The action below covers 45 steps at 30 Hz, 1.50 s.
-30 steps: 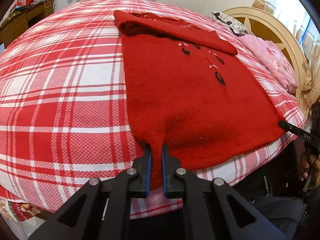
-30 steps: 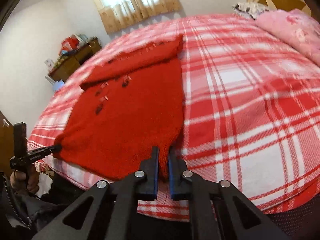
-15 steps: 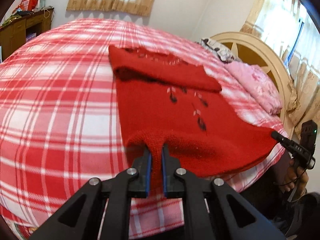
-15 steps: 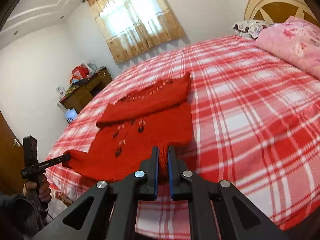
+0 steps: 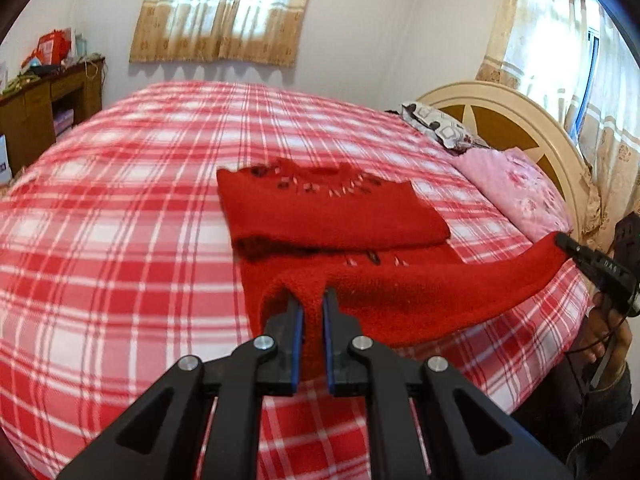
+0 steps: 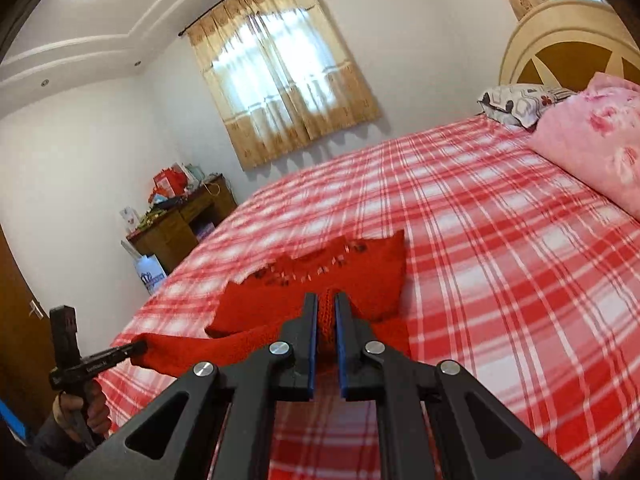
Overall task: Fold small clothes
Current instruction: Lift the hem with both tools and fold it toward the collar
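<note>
Nearest, we hold the left gripper [image 5: 313, 312] and right gripper [image 6: 326, 312] each clamped on a hem corner of the red knitted sweater [image 5: 340, 216], lifted taut to fold evenly over its upper half lying farther on the red-and-white plaid bedspread [image 5: 120, 216].

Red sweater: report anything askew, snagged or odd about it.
Nothing stands out. The red sweater lies on the plaid bedspread, its sleeves folded across the chest. The left gripper and right gripper each pinch a hem corner, lifting the hem evenly.
</note>
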### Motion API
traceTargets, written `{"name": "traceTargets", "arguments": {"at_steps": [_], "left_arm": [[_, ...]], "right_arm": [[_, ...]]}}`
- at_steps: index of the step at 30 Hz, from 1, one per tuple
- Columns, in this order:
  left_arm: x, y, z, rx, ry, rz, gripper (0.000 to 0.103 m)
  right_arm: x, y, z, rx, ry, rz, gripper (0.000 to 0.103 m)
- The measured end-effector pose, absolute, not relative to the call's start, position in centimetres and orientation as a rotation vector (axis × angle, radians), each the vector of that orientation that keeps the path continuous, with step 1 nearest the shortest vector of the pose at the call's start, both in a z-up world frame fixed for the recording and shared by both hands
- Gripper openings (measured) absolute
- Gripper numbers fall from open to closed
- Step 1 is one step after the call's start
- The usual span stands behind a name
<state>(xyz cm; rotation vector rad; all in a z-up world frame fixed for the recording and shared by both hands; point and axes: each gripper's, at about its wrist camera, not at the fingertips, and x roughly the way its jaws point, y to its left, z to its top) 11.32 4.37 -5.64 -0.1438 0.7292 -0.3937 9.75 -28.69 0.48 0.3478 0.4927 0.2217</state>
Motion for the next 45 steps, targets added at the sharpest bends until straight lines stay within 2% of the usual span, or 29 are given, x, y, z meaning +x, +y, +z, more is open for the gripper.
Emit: {"name": "traceTargets", "arguments": {"at_steps": [9,18,25,35,37,38,39,40,41,43,45], "left_arm": [[16.7,4.5,-4.5,-0.175,0.704,-0.385,0.009],[22.7,3.6,-2.8,-0.186,0.686,-0.373,0.009],[27.7,3.2,-3.8,-0.198,0.717,-0.345,0.009],[34.3,1.2,-10.3,-0.111,0.843,-0.272,0.009],[35.0,1.2,-11.2,-0.097,0.864,-0.232,0.016],[35.2,1.4,-11.3,-0.106,0.867,-0.227,0.017],[34.9,1.9,-11.2,-0.128,0.859,-0.224,0.023],[34.5,2.4,-10.9,-0.134,0.850,-0.211,0.036],[34.2,2.6,-10.7,-0.131,0.840,-0.207,0.042],[32.2,3.0,-9.9,-0.077,0.784,-0.185,0.064],[30.8,2.9,-9.6,-0.014,0.755,-0.174,0.072]], "right_arm": [[15.0,-27.6,3.3,0.299,0.462,0.203,0.007],[21.4,-27.8,3.3,0.277,0.495,0.157,0.007],[27.7,-28.5,-0.2,0.306,0.595,0.124,0.007],[37.1,-28.5,-8.5,0.280,0.782,0.082,0.010],[37.7,-28.4,-9.3,0.287,0.803,0.064,0.035],[37.6,-28.3,-9.3,0.283,0.811,0.069,0.058],[37.0,-27.7,-9.3,0.284,0.816,0.112,0.062],[36.5,-27.3,-9.2,0.281,0.820,0.148,0.062],[35.7,-26.4,-9.1,0.254,0.841,0.190,0.062],[34.7,-24.6,-9.2,0.187,0.888,0.228,0.062],[34.5,-22.5,-10.1,0.110,0.973,0.277,0.062]]}}
